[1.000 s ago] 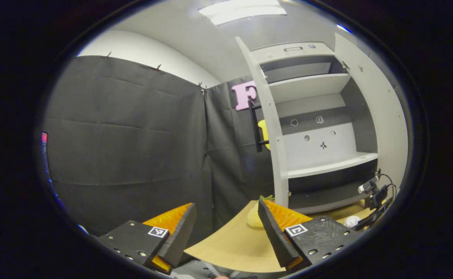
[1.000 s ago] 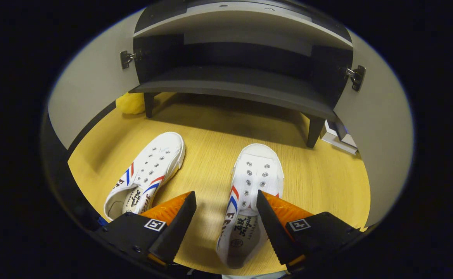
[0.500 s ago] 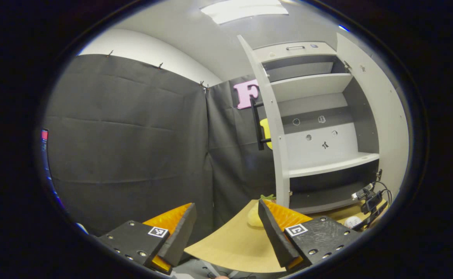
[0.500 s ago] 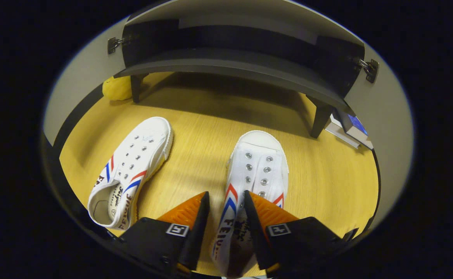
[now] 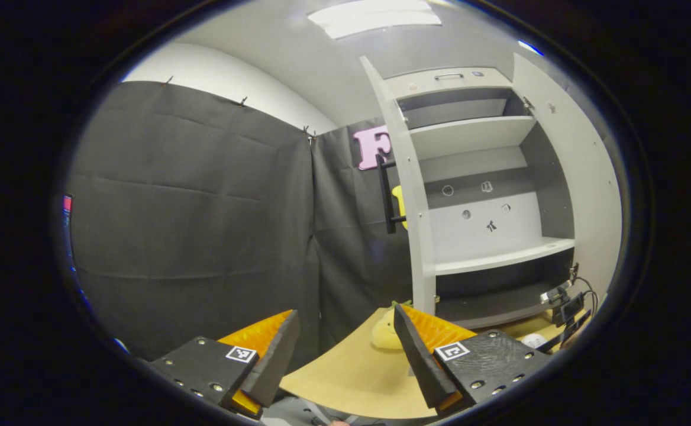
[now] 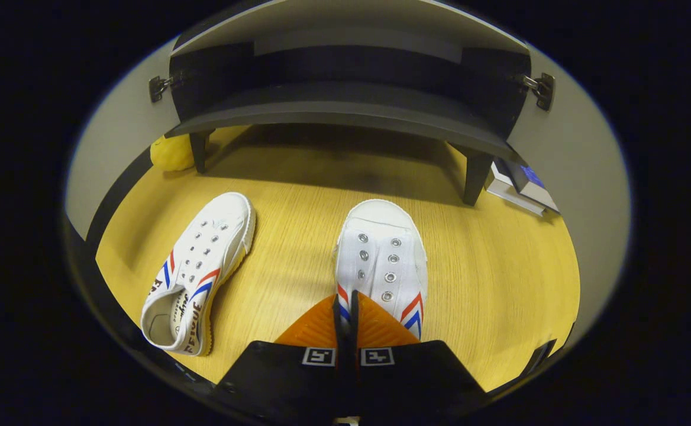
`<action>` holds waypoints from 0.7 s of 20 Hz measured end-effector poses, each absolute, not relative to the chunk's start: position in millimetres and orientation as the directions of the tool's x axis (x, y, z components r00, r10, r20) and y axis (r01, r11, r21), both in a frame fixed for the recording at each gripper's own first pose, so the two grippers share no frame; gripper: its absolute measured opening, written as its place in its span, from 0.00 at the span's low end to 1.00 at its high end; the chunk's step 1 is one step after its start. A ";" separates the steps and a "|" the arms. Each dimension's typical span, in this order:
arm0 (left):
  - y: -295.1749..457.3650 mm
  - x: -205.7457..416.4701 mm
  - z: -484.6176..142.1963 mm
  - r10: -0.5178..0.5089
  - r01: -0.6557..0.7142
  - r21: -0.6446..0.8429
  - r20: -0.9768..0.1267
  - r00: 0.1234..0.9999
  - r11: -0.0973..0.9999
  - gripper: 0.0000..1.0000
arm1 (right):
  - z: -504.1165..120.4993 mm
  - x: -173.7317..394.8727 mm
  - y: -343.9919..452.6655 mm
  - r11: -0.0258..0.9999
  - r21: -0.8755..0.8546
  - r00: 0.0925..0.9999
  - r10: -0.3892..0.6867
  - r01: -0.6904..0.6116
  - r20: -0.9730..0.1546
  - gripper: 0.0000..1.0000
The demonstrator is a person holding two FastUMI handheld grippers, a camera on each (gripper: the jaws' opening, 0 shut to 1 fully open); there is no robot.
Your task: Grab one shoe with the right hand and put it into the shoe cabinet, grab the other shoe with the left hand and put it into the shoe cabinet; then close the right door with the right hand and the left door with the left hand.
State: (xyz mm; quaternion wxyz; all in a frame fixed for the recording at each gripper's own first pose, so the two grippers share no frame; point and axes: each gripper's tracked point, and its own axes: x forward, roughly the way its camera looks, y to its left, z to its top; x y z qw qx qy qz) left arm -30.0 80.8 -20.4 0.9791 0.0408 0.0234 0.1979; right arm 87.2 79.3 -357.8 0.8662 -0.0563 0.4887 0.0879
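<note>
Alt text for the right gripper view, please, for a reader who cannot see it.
The right gripper is shut on the side wall of a white shoe lying on a wooden floor. A second white shoe lies to its left, and the open shoe cabinet stands just beyond both.

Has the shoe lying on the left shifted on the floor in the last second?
Cannot tell. The left shoe sits differently against the cabinet leg, but the camera itself moved with the right gripper.
</note>
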 end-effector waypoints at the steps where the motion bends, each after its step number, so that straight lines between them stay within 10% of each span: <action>1: 78.6 -27.5 -20.5 0.382 -0.379 0.083 -0.029 0.924 0.922 0.94 | -352.8 87.9 77.4 0.981 0.005 0.519 0.107 -0.194 -0.848 0.01; 14: 29.5 0.4 -20.6 0.258 -0.257 0.060 -0.018 0.966 0.965 0.93 | -245.9 98.3 70.9 0.970 0.149 0.647 0.238 -0.190 -0.724 0.01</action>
